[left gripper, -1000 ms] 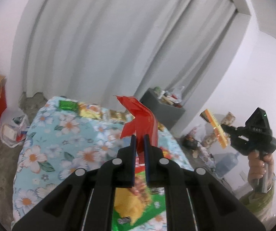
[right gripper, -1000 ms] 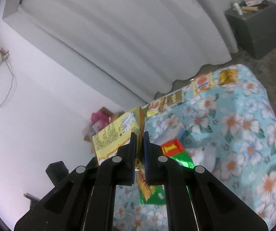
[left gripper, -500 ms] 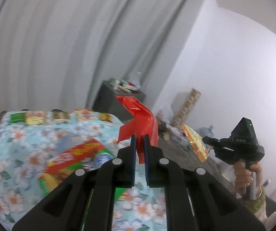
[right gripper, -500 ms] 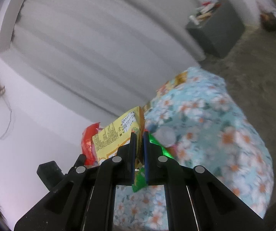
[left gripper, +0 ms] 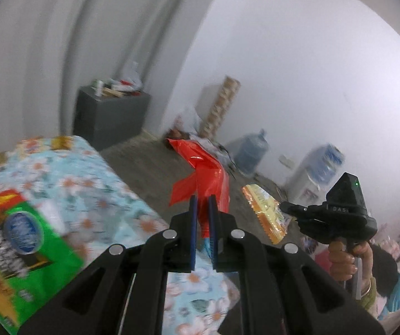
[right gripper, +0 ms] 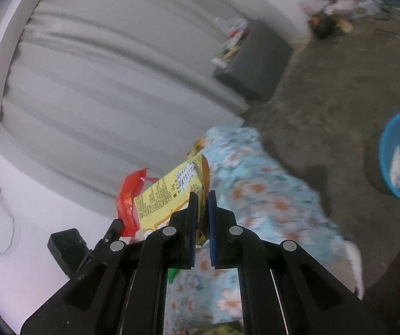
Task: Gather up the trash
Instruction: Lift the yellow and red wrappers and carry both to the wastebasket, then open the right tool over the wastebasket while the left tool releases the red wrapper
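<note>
Left wrist view: a crinkled red plastic wrapper point(left gripper: 203, 173) is pinched between the nearly closed fingers of the left gripper point(left gripper: 202, 203) at frame centre, above a floral blue cloth-covered surface point(left gripper: 94, 178) at lower left. Right wrist view: a yellow printed snack packet point(right gripper: 169, 192) is clamped in the right gripper point(right gripper: 200, 203); a blue plastic bin point(right gripper: 387, 150) is seen at the right edge.

Open floor point(right gripper: 325, 89) is lying between the flowered bed point(right gripper: 255, 184) and blue bin point(right gripper: 395, 150), with a grey cabinet point(right gripper: 255, 64) standing beyond.
</note>
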A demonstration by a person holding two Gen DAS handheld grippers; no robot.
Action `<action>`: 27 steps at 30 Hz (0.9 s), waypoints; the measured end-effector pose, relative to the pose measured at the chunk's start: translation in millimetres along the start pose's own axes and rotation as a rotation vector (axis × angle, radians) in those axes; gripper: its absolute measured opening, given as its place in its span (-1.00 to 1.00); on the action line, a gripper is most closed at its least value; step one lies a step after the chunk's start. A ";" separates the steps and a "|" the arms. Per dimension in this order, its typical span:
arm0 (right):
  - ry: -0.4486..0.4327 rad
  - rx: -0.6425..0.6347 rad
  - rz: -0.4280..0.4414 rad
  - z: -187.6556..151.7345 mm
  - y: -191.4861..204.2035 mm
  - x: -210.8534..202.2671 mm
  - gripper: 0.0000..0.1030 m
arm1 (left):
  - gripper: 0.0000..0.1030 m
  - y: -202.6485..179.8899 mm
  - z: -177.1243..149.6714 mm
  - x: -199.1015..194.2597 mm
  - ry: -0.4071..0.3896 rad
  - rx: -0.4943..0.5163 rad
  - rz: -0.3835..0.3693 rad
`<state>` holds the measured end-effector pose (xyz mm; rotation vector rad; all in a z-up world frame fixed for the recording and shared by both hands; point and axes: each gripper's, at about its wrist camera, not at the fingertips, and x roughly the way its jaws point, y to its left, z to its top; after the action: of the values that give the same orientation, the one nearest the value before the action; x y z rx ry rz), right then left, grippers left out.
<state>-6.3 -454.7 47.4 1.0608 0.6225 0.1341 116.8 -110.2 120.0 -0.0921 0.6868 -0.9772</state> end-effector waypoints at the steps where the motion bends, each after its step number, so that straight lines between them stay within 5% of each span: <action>1: -0.017 0.010 -0.018 1.0 -7.9 -5.4 -0.89 | -0.86 -6.9 1.1 11.6 0.019 0.009 -0.011; 13: -0.239 0.227 -0.387 14.7 -137.1 -70.8 -0.88 | -0.86 -99.4 -13.7 197.0 0.344 0.136 -0.120; 27: -0.243 0.426 -0.645 40.2 -262.4 -62.2 -0.78 | -0.82 -144.9 -84.8 401.2 0.702 0.240 -0.114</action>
<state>-85.0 -640.7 -135.6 1.2068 0.7592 -0.7069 109.7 -490.2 -91.5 0.4478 1.2043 -1.2029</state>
